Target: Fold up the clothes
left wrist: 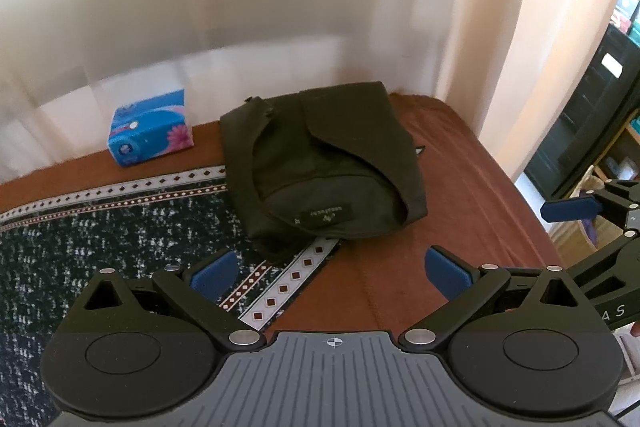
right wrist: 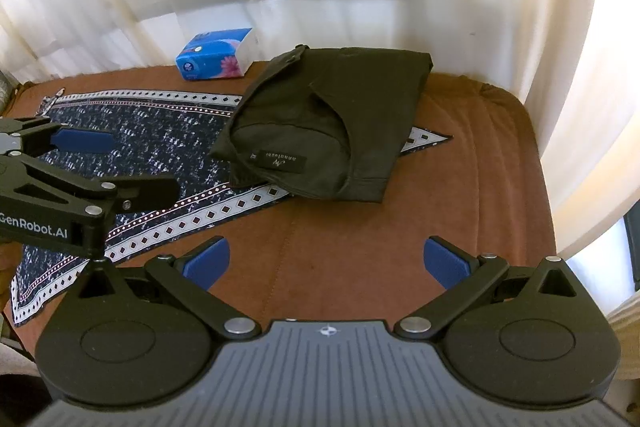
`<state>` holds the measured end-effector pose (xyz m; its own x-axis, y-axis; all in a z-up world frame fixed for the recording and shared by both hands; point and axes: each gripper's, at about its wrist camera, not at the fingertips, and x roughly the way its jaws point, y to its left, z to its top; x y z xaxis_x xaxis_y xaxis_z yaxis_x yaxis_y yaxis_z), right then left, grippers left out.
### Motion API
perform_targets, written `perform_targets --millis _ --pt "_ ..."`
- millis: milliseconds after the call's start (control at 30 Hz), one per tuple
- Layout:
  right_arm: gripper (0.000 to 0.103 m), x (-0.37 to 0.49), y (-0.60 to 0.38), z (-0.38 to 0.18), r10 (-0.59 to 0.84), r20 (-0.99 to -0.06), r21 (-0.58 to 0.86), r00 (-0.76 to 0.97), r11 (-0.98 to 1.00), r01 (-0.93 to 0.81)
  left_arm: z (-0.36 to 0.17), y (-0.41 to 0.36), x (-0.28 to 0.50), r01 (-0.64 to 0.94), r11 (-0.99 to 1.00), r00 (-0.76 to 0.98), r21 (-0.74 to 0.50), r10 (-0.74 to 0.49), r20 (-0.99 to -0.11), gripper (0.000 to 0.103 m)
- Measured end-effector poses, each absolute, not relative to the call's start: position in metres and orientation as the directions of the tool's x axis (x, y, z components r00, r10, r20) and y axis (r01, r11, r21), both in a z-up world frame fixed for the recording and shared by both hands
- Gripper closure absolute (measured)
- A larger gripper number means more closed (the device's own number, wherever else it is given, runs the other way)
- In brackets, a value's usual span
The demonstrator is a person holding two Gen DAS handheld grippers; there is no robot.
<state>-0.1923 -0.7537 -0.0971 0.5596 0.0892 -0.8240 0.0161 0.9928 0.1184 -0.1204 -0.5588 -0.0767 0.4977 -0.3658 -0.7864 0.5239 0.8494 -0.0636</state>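
Both tongs spread wide and empty: left tongs [left wrist: 334,273], right tongs [right wrist: 326,263], nothing between the pads on either. The dark shirt [right wrist: 324,123] sits already folded into a compact bundle at the far side of the desk [right wrist: 460,227], dead ahead of both tongs and clear of them. Its near left corner overlaps the patterned scarf [right wrist: 140,143], which lies flat and spreads out to the near left; the rest of the bundle is on the brown cover. Collar label faces me on the near edge, so the bundle's long axis runs roughly near-to-far, skewed a little to the left at the far end. Blue tissue pack [right wrist: 218,57] is at the far left, just beside the shirt's far corner, not touching as far as I can tell. In the right wrist view the left tongs hover over the scarf, so I judge left is the nearer tool for the scarf, and right is better lined up with the shirt's right edge. Shirt looks done; scarf is probably next, and it's partly pinned under the shirt.
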Motion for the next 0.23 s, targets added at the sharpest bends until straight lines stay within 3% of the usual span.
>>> perform_targets --millis 233 --pt "0.000 -0.1909 -0.7529 -0.0981 0.088 -0.827 0.116 0.555 0.993 0.015 -0.0770 -0.5594 -0.1194 0.520 0.851 0.492 -0.065 -0.361 -0.792 0.000"
